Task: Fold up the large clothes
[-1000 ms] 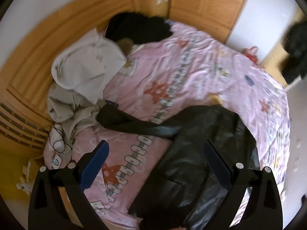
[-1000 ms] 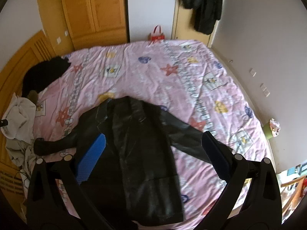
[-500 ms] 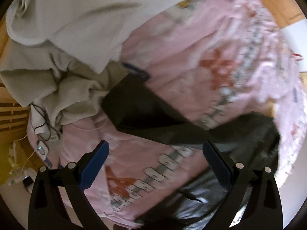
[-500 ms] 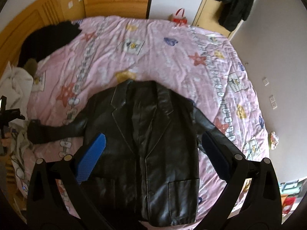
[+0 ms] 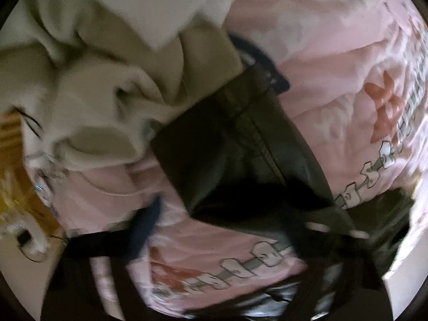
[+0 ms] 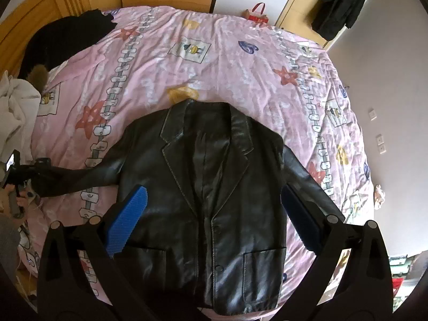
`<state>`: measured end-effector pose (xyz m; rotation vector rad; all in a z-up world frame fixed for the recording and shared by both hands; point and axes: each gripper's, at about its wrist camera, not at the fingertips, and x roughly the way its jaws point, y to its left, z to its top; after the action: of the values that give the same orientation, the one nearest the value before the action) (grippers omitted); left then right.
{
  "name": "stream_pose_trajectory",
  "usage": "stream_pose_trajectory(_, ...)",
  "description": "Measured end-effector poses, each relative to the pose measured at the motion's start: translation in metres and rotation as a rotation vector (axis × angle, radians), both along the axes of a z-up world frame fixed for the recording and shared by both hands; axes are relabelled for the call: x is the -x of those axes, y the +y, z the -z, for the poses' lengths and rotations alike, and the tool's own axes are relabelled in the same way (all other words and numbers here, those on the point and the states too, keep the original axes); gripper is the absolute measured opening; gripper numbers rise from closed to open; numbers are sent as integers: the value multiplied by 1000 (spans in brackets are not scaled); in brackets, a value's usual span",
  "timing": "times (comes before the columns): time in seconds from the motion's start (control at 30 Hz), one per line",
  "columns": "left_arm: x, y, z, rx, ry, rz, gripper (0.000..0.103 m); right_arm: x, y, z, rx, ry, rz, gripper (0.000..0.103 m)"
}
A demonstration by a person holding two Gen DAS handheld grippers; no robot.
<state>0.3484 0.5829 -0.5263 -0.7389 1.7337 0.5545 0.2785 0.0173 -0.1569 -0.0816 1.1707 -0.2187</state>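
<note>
Black leather jacket [image 6: 211,190] lies front-up on the near part of the pink bed [image 6: 214,61]. Left gripper [image 6: 16,171], jaws closing around the jacket's left sleeve cuff [image 5: 214,144]. Right gripper [image 6: 214,214] hovers above, jaws released.

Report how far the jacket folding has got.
Done: the black leather jacket lies flat, front up, on the pink bedspread. In hand: the left gripper is closing at its outstretched sleeve cuff; the right gripper hovers open. Left: every fold.
</note>
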Motion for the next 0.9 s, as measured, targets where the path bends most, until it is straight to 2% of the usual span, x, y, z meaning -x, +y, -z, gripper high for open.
stream_pose_trajectory(0.03,2,1,7,17,7,-14,34,0,2,0,-1,2,1,97)
stream_pose_trajectory(0.1,3,1,11,-6,-1,-4,30,2,9,-1,1,2,-6,97)
stream_pose_trajectory(0.17,6,-2,12,13,-19,16,25,3,14,-2,11,-1,-16,97)
stream_pose_trajectory(0.2,8,-1,12,23,-28,20,14,4,17,-3,14,-1,-20,97)
stream_pose_trajectory(0.23,12,1,11,36,-37,16,10,4,19,-4,15,-1,-21,97)
stream_pose_trajectory(0.33,21,5,-4,60,-103,-5,5,6,24,-7,19,-7,-28,97)
stream_pose_trajectory(0.47,23,-2,-39,58,-210,25,3,9,27,-7,11,-9,-28,97)
stream_pose_trajectory(0.6,23,-16,-78,15,-295,81,3,9,29,-6,-10,-1,-31,97)
stream_pose_trajectory(0.77,11,-62,-159,-36,-458,177,3,7,28,-5,13,-34,-46,97)
stream_pose_trajectory(0.9,-4,-120,-228,-51,-617,257,3,6,3,7,34,-48,-19,97)
